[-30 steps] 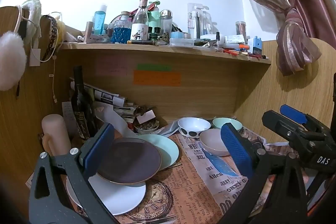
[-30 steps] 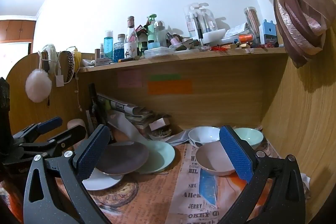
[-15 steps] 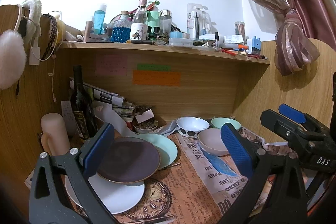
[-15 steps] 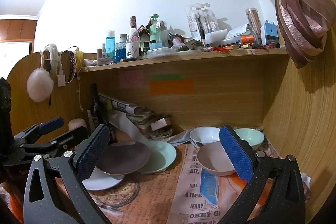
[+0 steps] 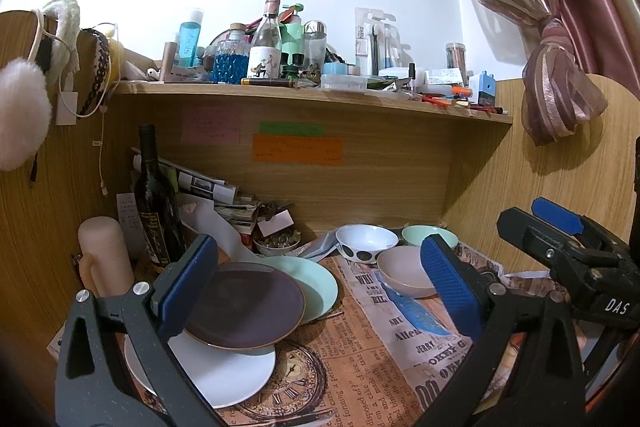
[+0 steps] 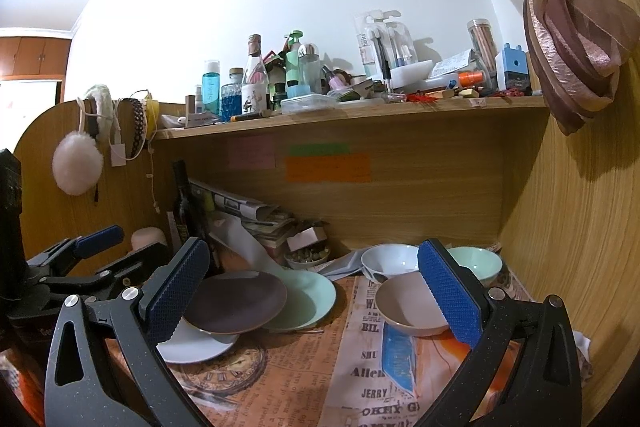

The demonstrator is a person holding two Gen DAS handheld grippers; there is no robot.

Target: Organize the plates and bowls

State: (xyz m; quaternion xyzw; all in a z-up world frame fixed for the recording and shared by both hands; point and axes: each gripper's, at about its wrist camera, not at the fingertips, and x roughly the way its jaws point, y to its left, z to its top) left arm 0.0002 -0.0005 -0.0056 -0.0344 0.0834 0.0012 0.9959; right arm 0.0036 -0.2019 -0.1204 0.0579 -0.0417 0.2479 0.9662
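Both left gripper and right gripper hover level, jaws apart, above plates.

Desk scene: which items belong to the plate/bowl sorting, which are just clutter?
Job:
dark brown plate
mint green plate
white plate
white spotted bowl
pink bowl
mint green bowl

Clutter:
dark wine bottle
rolled newspapers
toiletry bottles on shelf
white earmuffs
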